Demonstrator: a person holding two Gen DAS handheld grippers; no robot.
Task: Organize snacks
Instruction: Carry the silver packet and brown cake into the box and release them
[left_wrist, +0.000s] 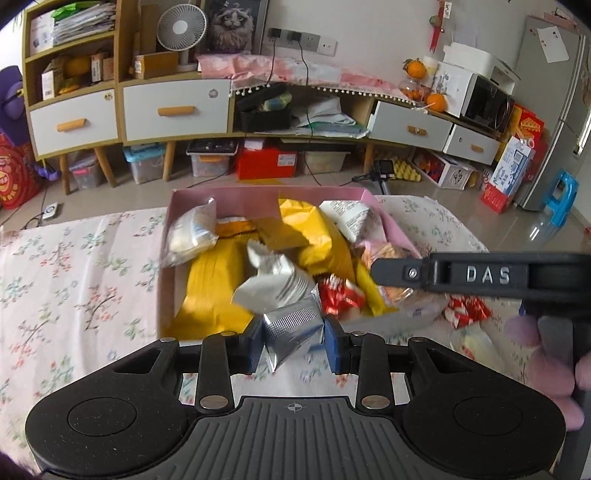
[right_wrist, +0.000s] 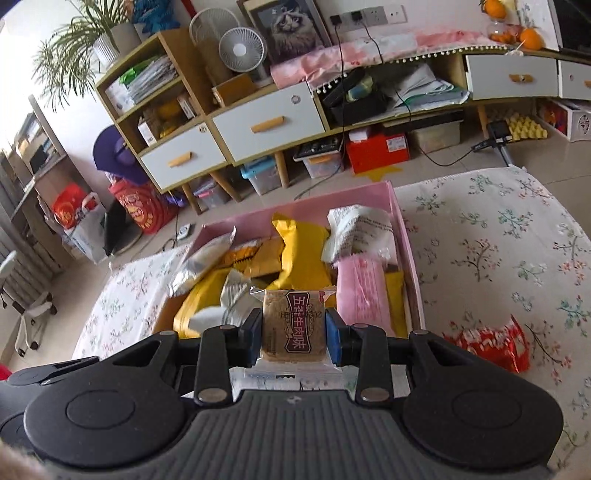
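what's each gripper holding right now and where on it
The left gripper pinches a silver foil packet across its lower end. The right gripper clamps a clear-wrapped biscuit by its two side edges.

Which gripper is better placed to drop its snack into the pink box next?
Probably the right gripper: its biscuit packet looks nearer over the pink box. The left gripper, holding a silver packet, sits short of the near edge.

Right gripper (right_wrist: 293, 338) clamped on clear-wrapped brown biscuit packet (right_wrist: 293, 330), just short of pink cardboard box (right_wrist: 408, 251) holding snacks; red foil packet (right_wrist: 491, 341) right of box.
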